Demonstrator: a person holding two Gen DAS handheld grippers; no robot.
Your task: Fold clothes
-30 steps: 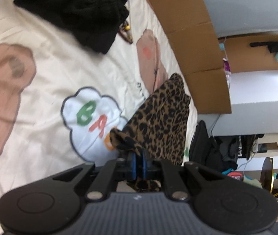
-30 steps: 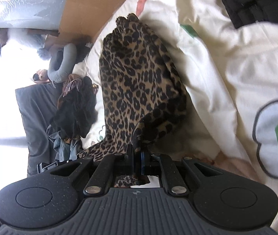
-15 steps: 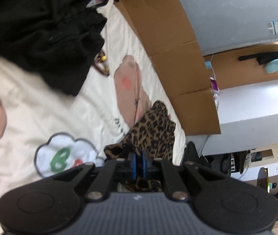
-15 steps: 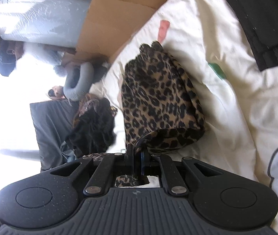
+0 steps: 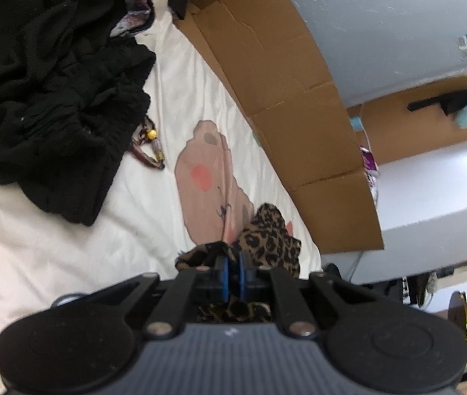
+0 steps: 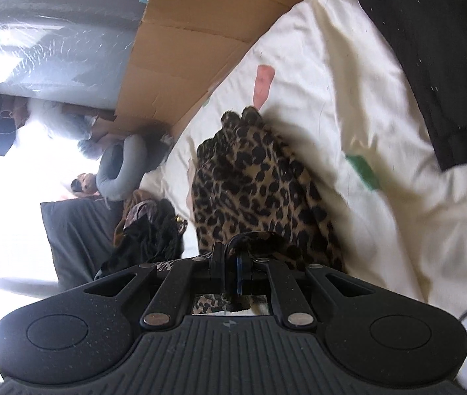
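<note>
1. Left wrist: the left tongs (image 5: pixel 232 265) are clamped on an edge of the leopard-print garment (image 5: pixel 271 242), which trails onto the bed sheet (image 5: pixel 108 243). The thin pinch could slip.
2. Right wrist: the right tongs (image 6: pixel 230 268) are closed on another edge of the garment (image 6: pixel 253 184); uneven pulling could skew the fold.

The leopard-print garment (image 5: pixel 271 240) drops behind the left gripper (image 5: pixel 232 271), its near end hidden. The black clothes pile (image 5: pixel 45 75) runs off the top and left edges. In the right wrist view, the room past the bed's (image 6: pixel 348 105) edge washes out white.
</note>
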